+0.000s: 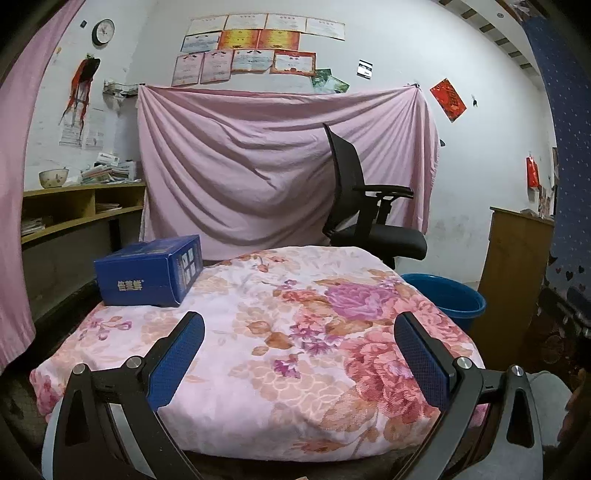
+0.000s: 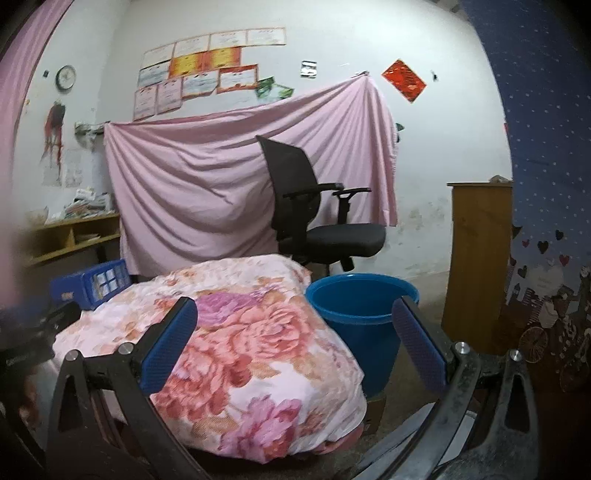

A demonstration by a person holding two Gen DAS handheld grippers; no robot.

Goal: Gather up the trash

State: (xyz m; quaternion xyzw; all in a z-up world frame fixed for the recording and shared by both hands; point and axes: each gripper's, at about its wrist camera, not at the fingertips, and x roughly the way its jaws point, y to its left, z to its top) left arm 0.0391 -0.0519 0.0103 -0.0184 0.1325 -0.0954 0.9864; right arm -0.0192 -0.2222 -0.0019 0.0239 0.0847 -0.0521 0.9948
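Surface: floral cloth (image 1: 258, 332) over a low table.
Blue box (image 1: 147, 271): far-left on the cloth (printed side up).
Blue bucket (image 2: 360, 314): on the floor, right of the table.
Left gripper (image 1: 299, 350): fingers wide apart, empty.
Right gripper (image 2: 295, 332): spread, empty.

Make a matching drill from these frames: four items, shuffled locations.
Items:
1. blue carton
2. blue bucket
3. office chair
4. wall clock

Places:
A. on the floor beside the floral-covered table
B. high on the wall, left of the certificates
C. on the floral cover, far left corner
D. in front of the pink sheet

Pairs: 1-C, 2-A, 3-D, 4-B
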